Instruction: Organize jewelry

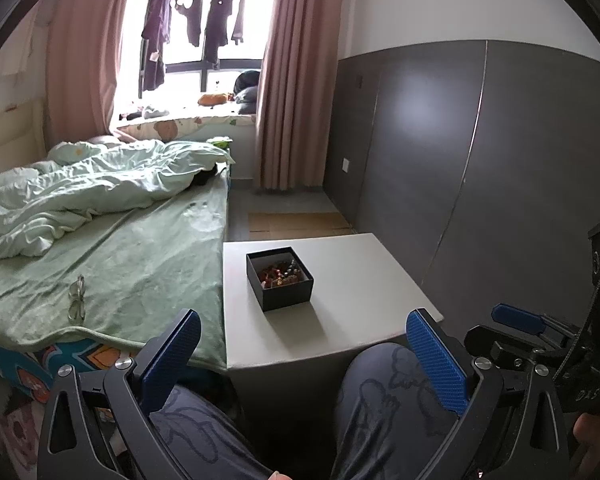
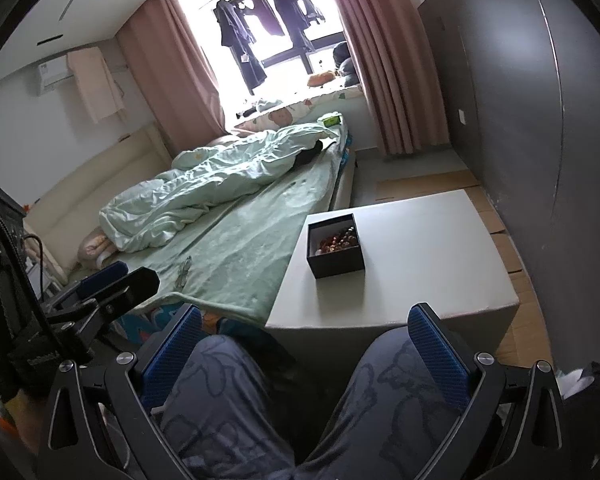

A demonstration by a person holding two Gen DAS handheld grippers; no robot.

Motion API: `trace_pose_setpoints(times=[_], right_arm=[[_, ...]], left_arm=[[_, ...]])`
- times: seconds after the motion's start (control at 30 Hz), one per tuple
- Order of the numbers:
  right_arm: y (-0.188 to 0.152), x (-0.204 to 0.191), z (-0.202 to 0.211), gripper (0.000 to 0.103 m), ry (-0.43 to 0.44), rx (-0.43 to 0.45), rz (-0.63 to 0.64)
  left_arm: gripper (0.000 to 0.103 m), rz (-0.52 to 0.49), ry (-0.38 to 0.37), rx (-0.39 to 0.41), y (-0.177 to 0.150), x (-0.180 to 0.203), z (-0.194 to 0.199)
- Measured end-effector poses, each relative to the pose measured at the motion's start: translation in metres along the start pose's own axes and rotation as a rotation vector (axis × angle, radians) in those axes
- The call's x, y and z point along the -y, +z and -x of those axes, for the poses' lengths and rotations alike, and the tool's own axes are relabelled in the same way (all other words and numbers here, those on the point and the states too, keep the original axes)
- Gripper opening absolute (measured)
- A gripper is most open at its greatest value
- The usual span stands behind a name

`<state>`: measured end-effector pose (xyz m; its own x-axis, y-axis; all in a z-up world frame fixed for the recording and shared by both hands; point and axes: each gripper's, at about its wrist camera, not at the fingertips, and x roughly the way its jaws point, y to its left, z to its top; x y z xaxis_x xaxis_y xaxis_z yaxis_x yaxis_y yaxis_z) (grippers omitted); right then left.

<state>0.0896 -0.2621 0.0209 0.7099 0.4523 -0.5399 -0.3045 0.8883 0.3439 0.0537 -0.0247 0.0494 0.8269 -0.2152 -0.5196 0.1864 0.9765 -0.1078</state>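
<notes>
So the black box point(image 1: 280, 279) full of beaded jewelry point(image 1: 281, 273) sat on the white worktop point(image 1: 364, 280), which was right beside the bed point(image 1: 140, 264). Both tools, left tool point(image 1: 304, 354) and right tool point(image 2: 305, 346), were spread wide and gripping nothing, hanging over the person's knees point(image 2: 400, 384), well short of the box.

Rumpled green quilt point(image 1: 84, 188) on bed, pink curtains point(image 1: 296, 80), grey wall panels point(image 1: 480, 160).

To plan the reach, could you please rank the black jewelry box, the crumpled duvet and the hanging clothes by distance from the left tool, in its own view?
1. Black square jewelry box, on the white table, ahead.
2. Crumpled pale-green duvet, on the bed, left.
3. Dark hanging clothes, at the far window.
</notes>
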Motion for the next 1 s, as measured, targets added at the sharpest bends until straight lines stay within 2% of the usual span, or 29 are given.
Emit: trace_pose_setpoints(times=[0.17, 0.73, 0.83, 1.0], right_arm=[[0.0, -0.001, -0.006, 0.103, -0.008, -0.008, 0.004], [-0.003, 0.001, 0.004, 0.103, -0.012, 0.005, 0.002], [-0.005, -0.002, 0.003, 0.103, 0.014, -0.002, 0.001], [-0.005, -0.008, 0.001, 0.103, 0.006, -0.004, 0.015]], left_arm=[[0.103, 0.016, 0.003, -0.002, 0.002, -0.004, -0.003], [0.103, 0.04, 0.099, 0.002, -0.002, -0.016, 0.002], [0.103, 0.039, 0.091, 0.002, -0.003, -0.017, 0.003], [0.103, 0.034, 0.091, 0.007, -0.004, -0.018, 0.003]])
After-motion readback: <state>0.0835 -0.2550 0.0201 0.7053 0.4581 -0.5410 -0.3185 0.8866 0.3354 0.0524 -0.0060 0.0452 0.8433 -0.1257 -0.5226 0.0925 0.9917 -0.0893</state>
